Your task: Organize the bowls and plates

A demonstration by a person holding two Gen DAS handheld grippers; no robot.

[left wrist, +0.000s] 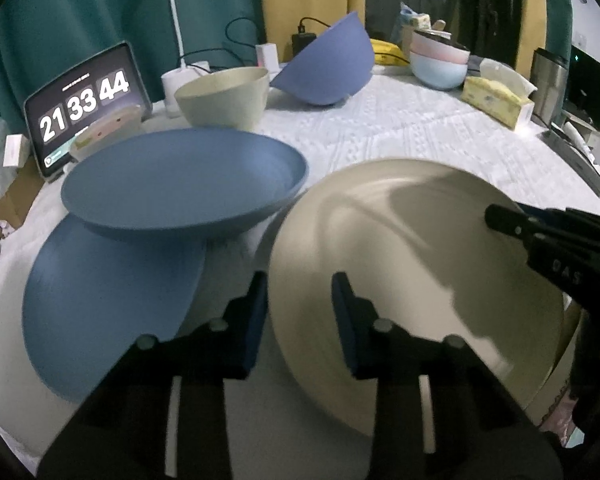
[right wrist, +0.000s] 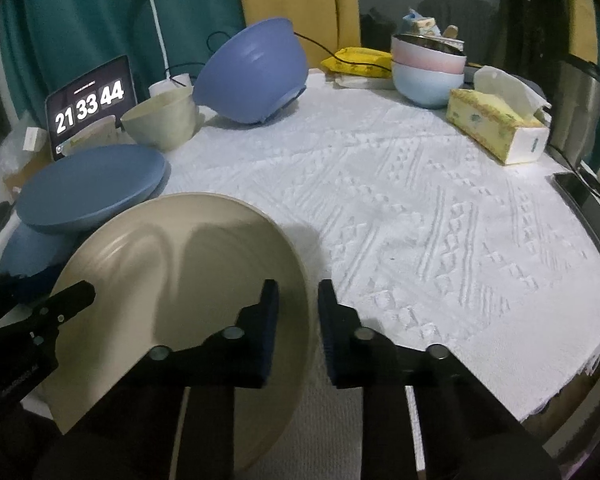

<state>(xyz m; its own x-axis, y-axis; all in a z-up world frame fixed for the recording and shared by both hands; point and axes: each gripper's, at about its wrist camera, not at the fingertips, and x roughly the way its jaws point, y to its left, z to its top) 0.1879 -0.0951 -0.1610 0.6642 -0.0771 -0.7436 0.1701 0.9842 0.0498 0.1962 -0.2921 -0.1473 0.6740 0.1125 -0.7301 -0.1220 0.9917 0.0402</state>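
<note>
A round table covered in a white textured cloth (right wrist: pixel 400 208) fills both views. The largest dish is a beige plate (left wrist: pixel 412 280) at the near edge, tilted up off the cloth. The left gripper (left wrist: pixel 300 316) straddles its left rim, jaws partly open, one blue pad on each side of the rim with a gap showing, so it does not clamp the plate. The right gripper (right wrist: pixel 298 320) straddles the opposite rim the same way, jaws narrow with the rim between them; whether the pads press the plate cannot be told.

Left of the beige plate, a blue plate (left wrist: pixel 184 180) rests tilted on top of a second blue plate (left wrist: pixel 100 308) that lies flat on the cloth. Behind them, a large blue bowl (right wrist: pixel 252 76) leans on its side, touching a smaller cream bowl (right wrist: pixel 164 118) that stands upright. At the far right, a pink bowl sits nested in a pale blue bowl (right wrist: pixel 428 84). Nearby lie a yellow tissue box (right wrist: pixel 496 128) and, at far left, a tablet (left wrist: pixel 84 104) showing 21 33 44.
</note>
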